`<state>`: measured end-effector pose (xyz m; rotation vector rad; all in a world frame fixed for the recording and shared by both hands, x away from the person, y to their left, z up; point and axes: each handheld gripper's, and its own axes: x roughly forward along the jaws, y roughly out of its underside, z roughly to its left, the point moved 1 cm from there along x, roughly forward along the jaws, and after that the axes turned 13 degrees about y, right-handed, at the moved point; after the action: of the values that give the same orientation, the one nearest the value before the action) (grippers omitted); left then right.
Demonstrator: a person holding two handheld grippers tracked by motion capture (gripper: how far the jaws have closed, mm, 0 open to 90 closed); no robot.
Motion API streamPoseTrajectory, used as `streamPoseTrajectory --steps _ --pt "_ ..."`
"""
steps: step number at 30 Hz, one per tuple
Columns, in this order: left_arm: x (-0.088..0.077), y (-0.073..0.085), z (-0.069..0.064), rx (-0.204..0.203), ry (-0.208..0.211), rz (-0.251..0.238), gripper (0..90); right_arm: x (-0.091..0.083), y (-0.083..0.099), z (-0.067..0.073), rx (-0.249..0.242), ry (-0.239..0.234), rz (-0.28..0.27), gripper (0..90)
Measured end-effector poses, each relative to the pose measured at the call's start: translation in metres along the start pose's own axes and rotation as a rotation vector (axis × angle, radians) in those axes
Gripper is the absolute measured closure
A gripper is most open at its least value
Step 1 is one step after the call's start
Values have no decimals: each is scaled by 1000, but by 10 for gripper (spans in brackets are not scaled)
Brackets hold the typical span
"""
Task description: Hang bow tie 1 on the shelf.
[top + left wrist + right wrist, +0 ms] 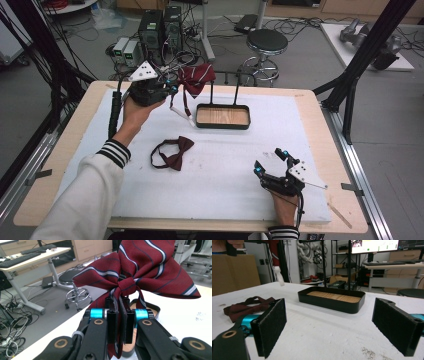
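A striped maroon bow tie (196,77) (140,267) hangs in the air at the back of the table, left of the black tray's rim (222,125) (329,303). My left gripper (171,90) (120,315) is shut on its neck strap just below the knot, and the strap's white end (186,116) (277,275) dangles over the mat. A plain dark-red bow tie (173,154) (244,307) lies flat on the white mat near the middle. My right gripper (271,161) (332,327) rests open on the mat at the front right, nothing between its pads.
The tray has a wooden floor and two upright black posts (211,92) at its back. A round stool (266,42) and computer boxes (159,30) with cables stand on the floor beyond the table. The white mat (225,190) covers most of the wooden table.
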<state>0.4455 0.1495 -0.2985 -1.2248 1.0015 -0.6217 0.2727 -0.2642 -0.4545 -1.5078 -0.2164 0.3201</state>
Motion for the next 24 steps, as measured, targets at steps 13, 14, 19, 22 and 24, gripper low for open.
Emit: streamPoseTrajectory --steps 13,14,19,22,24 --pt "16 -11 4 -3 -25 -23 858 0 0 0 5 1 3 115" --pt "18 -12 4 -4 -26 -25 857 0 0 0 5 2 4 115" --pt "25 -15 7 -6 -32 -31 857 0 0 0 2 1 0 115" --pt "30 -15 10 -17 -32 -29 857 0 0 0 3 -1 0 115" --pt "34 -16 11 -17 -33 -28 857 0 0 0 0 0 0 115"
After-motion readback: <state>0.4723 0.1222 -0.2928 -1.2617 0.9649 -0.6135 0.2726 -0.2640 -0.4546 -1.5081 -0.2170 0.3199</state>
